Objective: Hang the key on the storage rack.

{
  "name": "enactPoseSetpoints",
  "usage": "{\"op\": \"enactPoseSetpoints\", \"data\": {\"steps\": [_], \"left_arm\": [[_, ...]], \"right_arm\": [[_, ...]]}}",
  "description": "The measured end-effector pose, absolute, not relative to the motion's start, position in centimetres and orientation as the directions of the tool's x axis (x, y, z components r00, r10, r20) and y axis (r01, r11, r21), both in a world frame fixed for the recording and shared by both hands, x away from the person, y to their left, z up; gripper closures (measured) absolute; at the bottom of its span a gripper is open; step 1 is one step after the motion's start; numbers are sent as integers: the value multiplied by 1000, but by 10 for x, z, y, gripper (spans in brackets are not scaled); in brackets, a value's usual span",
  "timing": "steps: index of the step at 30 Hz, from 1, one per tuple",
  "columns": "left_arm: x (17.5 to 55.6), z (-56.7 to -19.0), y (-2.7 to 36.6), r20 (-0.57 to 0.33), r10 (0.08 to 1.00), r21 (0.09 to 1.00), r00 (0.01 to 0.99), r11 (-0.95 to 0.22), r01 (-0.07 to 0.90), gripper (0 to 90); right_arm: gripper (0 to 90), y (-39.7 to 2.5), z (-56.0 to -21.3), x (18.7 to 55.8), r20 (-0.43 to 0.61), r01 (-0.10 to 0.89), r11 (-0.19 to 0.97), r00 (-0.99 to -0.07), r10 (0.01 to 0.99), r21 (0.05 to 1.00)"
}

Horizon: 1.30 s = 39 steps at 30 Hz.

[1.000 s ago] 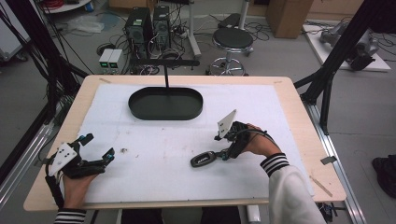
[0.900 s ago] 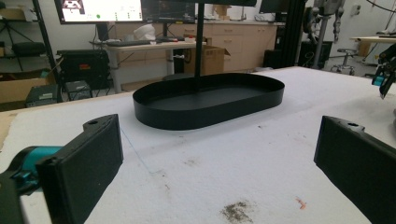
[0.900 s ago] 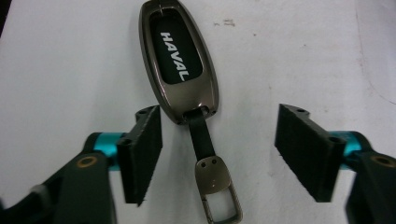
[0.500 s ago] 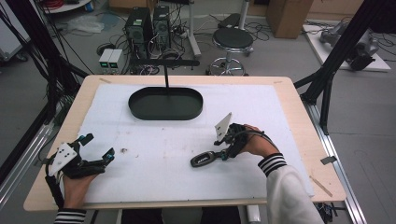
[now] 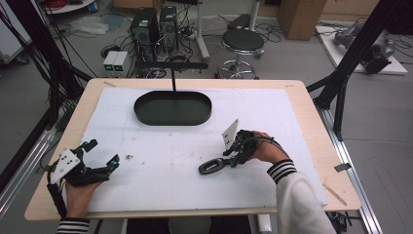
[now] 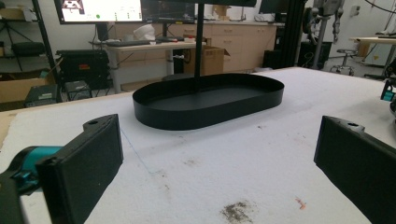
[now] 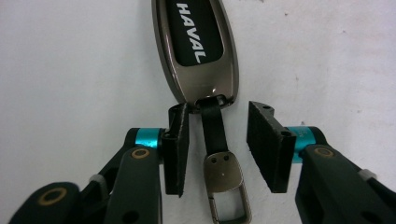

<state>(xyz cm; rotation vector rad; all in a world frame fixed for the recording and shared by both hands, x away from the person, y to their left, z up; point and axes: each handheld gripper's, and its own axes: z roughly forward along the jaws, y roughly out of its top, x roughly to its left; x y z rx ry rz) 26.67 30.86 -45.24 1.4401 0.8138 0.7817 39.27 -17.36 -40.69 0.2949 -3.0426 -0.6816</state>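
Key fob [image 7: 197, 49] lies flat on the white mat [image 5: 160, 185], in front of the black tray [image 5: 173, 108] and a little to its right, well apart from it. "HAVAL" reads on the fob's dark face in the right gripper view. A short black strap [image 7: 213, 126] runs from the fob's end to a metal clasp [image 7: 225, 186].

Right gripper [image 7: 218, 148] sits at the strap end of the fob. Jaws narrowly parted, one on each side of the strap; a gap shows on both sides, so nothing is clamped. Jaw tips are just short of the fob's body. In the high view the right gripper [image 5: 233, 161] points left along the mat, with the fob [image 5: 213, 167] lying beyond its tips.

Left gripper [image 5: 102, 158] rests on the mat well to the left of the tray's near edge — jaws wide, holding nothing. The left gripper view looks across the mat to the tray [image 6: 208, 105].

Surface: the mat covers a wooden table [image 5: 311, 122] and carries small dark specks [image 6: 238, 211]. A thin post [image 5: 174, 80] rises behind the tray.

Room — computer towers [image 5: 156, 27] and a round stool [image 5: 242, 41] stand on the floor beyond the tray.
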Motion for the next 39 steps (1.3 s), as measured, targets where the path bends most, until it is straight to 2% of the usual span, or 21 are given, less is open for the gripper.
{"op": "enactPoseSetpoints", "data": {"steps": [5, 13, 19, 28, 39], "left_arm": [[267, -452, 309, -7, 853, 1000, 522, -8, 26, 17], [267, -452, 309, -7, 852, 1000, 523, -7, 26, 17], [267, -452, 309, -7, 852, 1000, 523, -8, 26, 17], [267, -452, 309, -8, 852, 1000, 524, -6, 26, 17], [267, -453, 309, -12, 850, 1000, 527, -1, 25, 17]], "right_arm": [[650, -174, -407, 393, -29, -187, 888, -981, -192, 420], [659, -175, -407, 394, -26, -194, 889, -979, -201, 415], [685, -174, -410, 392, -34, -210, 906, -977, -213, 367], [806, -170, -410, 390, -60, -247, 903, -969, -242, 351], [829, -172, -408, 390, -46, -236, 900, -971, -236, 367]]}}
